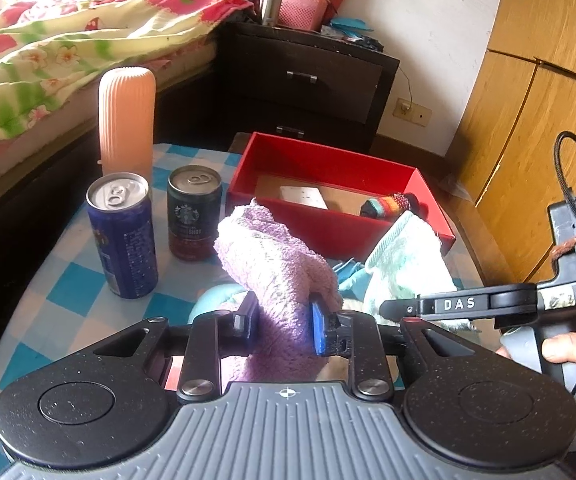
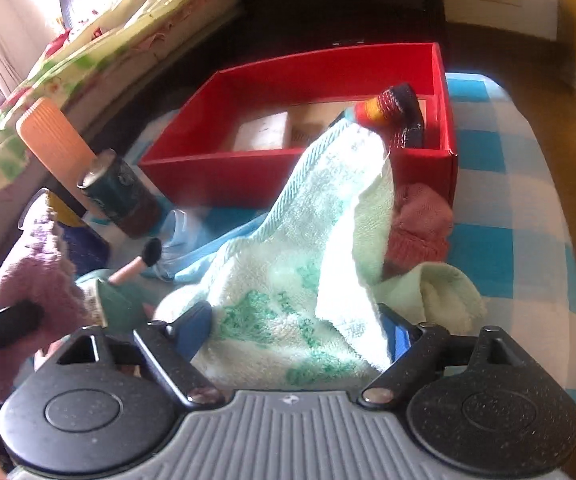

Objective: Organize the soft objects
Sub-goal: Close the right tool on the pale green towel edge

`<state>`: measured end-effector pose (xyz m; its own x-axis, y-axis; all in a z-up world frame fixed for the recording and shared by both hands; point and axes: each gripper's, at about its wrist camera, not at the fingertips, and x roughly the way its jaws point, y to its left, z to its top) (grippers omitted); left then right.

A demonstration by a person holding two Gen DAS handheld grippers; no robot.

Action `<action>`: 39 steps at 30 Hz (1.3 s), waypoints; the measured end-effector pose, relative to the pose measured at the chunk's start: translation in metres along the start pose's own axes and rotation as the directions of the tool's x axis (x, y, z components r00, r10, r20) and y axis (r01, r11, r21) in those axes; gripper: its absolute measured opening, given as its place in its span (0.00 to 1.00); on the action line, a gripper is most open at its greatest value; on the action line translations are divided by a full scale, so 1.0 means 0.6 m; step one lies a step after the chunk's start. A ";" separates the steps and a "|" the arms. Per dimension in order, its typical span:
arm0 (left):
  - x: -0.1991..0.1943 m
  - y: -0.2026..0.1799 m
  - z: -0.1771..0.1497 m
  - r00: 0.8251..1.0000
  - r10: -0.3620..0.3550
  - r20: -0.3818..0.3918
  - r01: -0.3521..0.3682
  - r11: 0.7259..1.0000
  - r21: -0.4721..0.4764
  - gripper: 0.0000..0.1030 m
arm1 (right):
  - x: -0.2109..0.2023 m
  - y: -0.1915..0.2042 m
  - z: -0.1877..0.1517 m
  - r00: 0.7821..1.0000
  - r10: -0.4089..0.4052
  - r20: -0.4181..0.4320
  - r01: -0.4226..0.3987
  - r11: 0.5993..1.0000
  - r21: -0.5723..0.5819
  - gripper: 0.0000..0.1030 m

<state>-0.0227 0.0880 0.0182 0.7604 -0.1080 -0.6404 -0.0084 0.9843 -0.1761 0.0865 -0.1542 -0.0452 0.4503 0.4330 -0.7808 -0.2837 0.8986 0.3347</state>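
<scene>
Gripping a purple cloth (image 1: pixel 276 256), the left tongs (image 1: pixel 284 322) stand narrow, their blue pads pressed into its sides so that the bundle rises above them over the counter (image 1: pixel 64 304) with its blue-and-white checked cover. The right tongs (image 2: pixel 301 330) stand wide around a pale green towel (image 2: pixel 307 248); its folds fill the gap between the pads, but whether they squeeze it I cannot tell. That towel is pulled up into a peak whose tip leans against the near wall of the red box (image 2: pixel 224 176) at the far side of the counter. A striped knitted piece (image 2: pixel 397 114) lies inside the box by its right corner, next to a white block (image 2: pixel 264 132) on the box floor. A rust-pink knitted thing (image 2: pixel 419 228) sits just outside the box, touching the towel's right edge, and a light blue cloth (image 2: pixel 216 254) lies under the towel on the left. Left of the box stand a blue can (image 1: pixel 122 236), a dark coffee can (image 1: pixel 194 214) and, behind them, a tall ribbed peach container (image 1: pixel 127 120). A bed with a flowered quilt (image 1: pixel 68 48) runs along the left.
</scene>
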 end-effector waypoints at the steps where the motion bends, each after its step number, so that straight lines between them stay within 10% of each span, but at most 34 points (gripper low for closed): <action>1: 0.000 0.001 0.000 1.000 0.000 -0.001 0.000 1.000 -0.002 0.25 | -0.002 -0.002 0.000 1.000 0.009 0.001 -0.009 1.000 0.004 0.48; 11: 0.002 -0.011 0.000 1.000 -0.002 0.009 0.002 1.000 0.019 0.27 | -0.032 -0.032 0.006 0.987 0.161 0.002 -0.160 0.980 0.119 0.00; 20: 0.008 -0.025 0.000 1.000 -0.018 0.005 0.018 0.999 0.037 0.29 | -0.048 -0.057 0.010 0.984 0.177 0.000 -0.174 0.971 0.164 0.00; 26: 0.010 -0.027 -0.001 1.000 -0.024 -0.002 0.024 0.999 0.047 0.29 | -0.018 -0.025 -0.002 0.982 0.186 -0.047 -0.182 0.981 0.071 0.62; 29: 0.008 -0.025 -0.001 1.000 -0.024 -0.002 0.025 0.999 0.044 0.29 | -0.006 -0.013 -0.001 0.993 0.098 -0.059 -0.097 0.995 0.019 0.42; 39: 0.002 -0.031 0.001 0.999 -0.033 0.013 0.032 0.999 0.039 0.31 | -0.051 -0.032 -0.022 0.978 0.195 -0.076 -0.191 0.980 0.049 0.00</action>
<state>-0.0213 0.0698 0.0208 0.7685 -0.1384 -0.6248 0.0416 0.9851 -0.1670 0.0671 -0.1857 -0.0348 0.3211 0.5931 -0.7383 -0.3230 0.8014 0.5034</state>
